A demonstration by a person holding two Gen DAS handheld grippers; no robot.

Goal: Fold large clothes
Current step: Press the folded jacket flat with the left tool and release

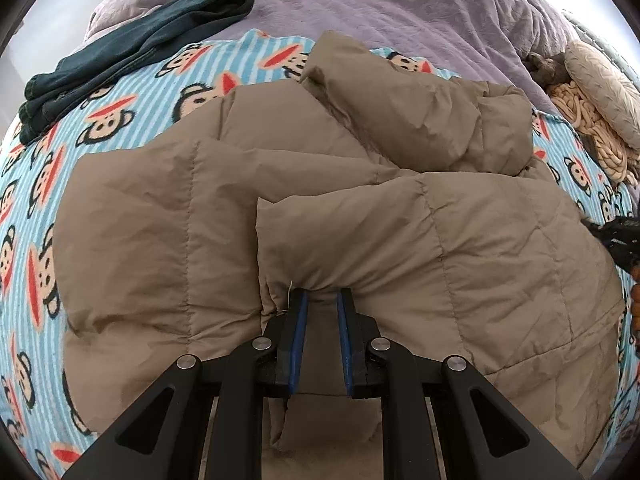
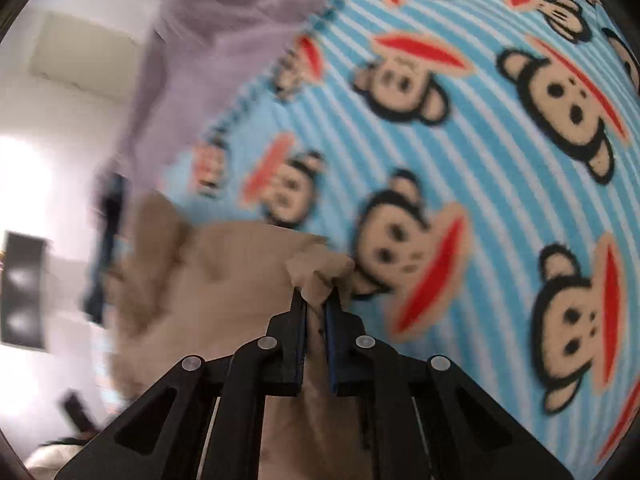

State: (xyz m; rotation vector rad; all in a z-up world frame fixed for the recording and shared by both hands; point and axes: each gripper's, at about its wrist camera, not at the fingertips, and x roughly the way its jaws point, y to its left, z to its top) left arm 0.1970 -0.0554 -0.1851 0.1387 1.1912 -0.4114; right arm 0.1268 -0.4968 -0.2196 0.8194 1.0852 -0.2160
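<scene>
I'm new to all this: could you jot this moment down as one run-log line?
left gripper: shut on tan quilted puffer jacket | right gripper: shut on jacket edge | surface: blue striped monkey-print blanket

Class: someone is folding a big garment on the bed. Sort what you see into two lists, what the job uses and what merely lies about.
In use: tan puffer jacket, left gripper, right gripper.
Lying about: dark teal garment, monkey-print blanket, purple bedcover, cream cushion.

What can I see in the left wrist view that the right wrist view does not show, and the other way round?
Only the left wrist view shows the dark green garment and the knitted cushions. Only the right wrist view shows a white wall. Both show the tan padded jacket, the monkey-print blanket, and a claw shut on jacket fabric: left claw, right claw.
</scene>
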